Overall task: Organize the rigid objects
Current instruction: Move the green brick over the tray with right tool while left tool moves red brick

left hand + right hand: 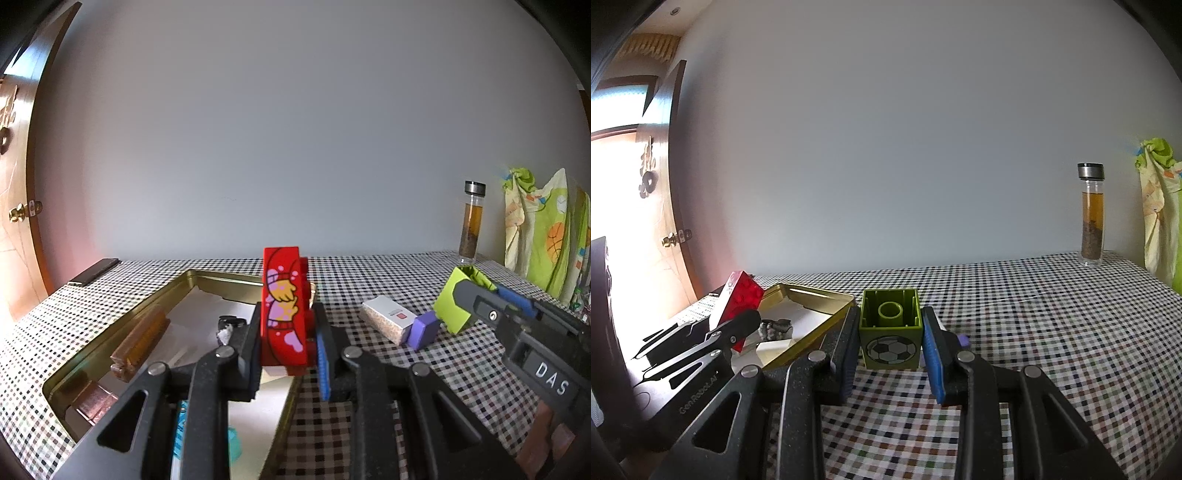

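red brick (283,306): clamped upright in my left gripper (286,345), long axis vertical, printed face toward the camera, studs to the right side
red brick vs tin: held above the near right edge of the gold tin (110,332); tin opens to the left and ahead of the jaws, so the drop lies leftward and down
tin contents: brown blocks along the left wall, small dark bits on white paper in the middle; free floor nearer my brick
green brick (890,328): gripped in my right gripper (891,345), hollow underside up, football print facing me, off the checked cloth (1034,332)
green brick vs tin: tin sits to its left, beyond my left hand's tool; farther from the tin than the red one
nearer hand: left, my judgement, so red goes in first
loose on cloth: white box (388,317) and purple block (424,328), touching, between the two grippers
risk: tall red brick may tip on landing
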A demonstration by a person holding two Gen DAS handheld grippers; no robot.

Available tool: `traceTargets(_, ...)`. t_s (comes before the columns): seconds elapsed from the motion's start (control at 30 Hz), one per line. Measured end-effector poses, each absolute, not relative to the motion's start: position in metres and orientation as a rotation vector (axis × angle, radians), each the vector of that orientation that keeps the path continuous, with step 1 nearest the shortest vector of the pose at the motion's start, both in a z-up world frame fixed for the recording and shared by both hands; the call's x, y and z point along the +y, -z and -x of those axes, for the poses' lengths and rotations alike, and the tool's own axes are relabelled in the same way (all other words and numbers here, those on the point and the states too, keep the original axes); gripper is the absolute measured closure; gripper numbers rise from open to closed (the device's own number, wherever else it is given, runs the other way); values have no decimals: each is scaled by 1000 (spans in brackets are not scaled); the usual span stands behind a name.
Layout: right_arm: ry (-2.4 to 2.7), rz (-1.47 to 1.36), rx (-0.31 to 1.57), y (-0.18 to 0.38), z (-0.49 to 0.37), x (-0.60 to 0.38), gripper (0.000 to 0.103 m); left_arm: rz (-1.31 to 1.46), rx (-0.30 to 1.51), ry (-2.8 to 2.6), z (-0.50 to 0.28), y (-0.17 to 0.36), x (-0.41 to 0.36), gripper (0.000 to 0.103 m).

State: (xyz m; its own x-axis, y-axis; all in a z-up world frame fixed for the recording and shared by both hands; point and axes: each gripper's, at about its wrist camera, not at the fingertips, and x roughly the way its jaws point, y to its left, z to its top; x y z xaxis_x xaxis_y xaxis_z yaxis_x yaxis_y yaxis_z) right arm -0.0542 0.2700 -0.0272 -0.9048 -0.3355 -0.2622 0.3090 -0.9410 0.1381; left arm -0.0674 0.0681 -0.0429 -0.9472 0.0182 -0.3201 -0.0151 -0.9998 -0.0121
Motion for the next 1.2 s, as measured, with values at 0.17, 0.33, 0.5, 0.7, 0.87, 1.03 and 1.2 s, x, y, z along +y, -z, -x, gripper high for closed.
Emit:
traceTargets(0.17,2746,-414,-136,28,56,261,69,519,-31,-3093,68,43,60,81)
traceTargets(0.33,2720,-417,-116,29,58,250,69,518,-44,-3104,67,43,54,81)
traceTargets(0.5,2702,-419,-96,30,59,241,69,522,-59,-3113,67,43,47,81)
traceTargets(0.7,2687,-414,-72,30,56,233,69,522,-67,-3123,66,43,42,81)
traceTargets(0.87,2678,-414,-58,30,56,227,69,522,-72,-3132,65,43,36,81)
traceTargets(1.03,2666,-412,-46,30,56,221,69,522,-80,-3140,64,43,31,81)
traceTargets(1.2,2653,-411,-30,30,55,216,69,526,-83,-3146,64,43,27,81)
